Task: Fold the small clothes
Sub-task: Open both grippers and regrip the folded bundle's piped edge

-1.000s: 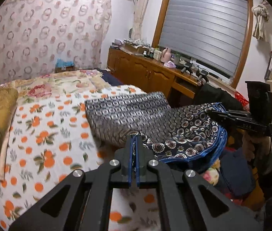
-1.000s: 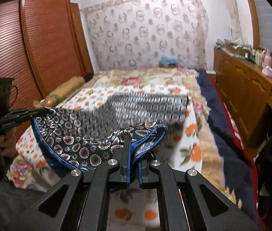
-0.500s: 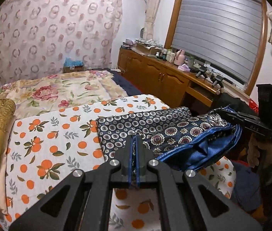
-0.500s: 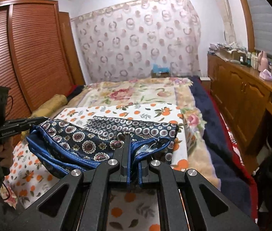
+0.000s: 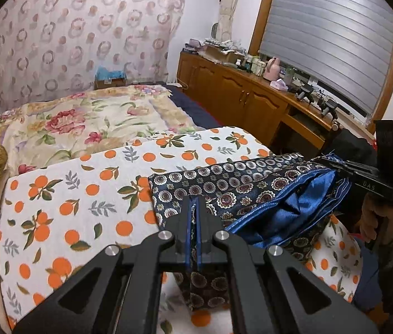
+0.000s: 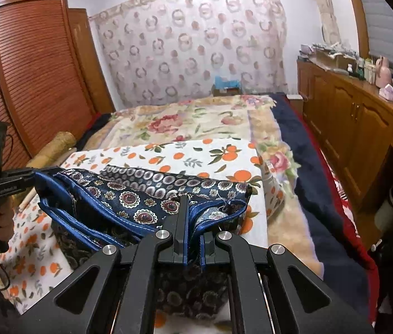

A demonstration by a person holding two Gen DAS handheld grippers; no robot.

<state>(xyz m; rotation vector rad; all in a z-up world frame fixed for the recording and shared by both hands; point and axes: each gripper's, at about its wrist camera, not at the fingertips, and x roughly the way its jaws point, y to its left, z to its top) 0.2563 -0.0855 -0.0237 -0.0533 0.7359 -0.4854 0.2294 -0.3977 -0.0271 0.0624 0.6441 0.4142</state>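
The patterned garment point(image 5: 232, 189), a dark blue piece printed with medallions and lined in bright blue satin, now lies much lower than it did a second ago: back then it was held up and spread wide between the two grippers, with its far half draped flat over the orange-print sheet point(image 5: 71, 194). Since then the held edge has been carried forward over the rest, so the cloth is doubled on itself and rests mostly on the sheet near the foot of the bed point(image 6: 185, 122), its blue-piped edges stacked in layers. The left gripper point(image 5: 193, 217) is clamped on one corner of the garment, its fingers pressed together on the fabric. The right gripper point(image 6: 189, 217) is likewise closed on the other corner, with the piped hem bunched between its fingers. In the left view the right gripper point(image 5: 363, 175) holds its end slightly raised, so the satin lining gapes open there. I judge the first fold to be nearly laid; what remains is to lower both corners, line up the edges and let go, and the slippery lining may slide out of line as it is released.
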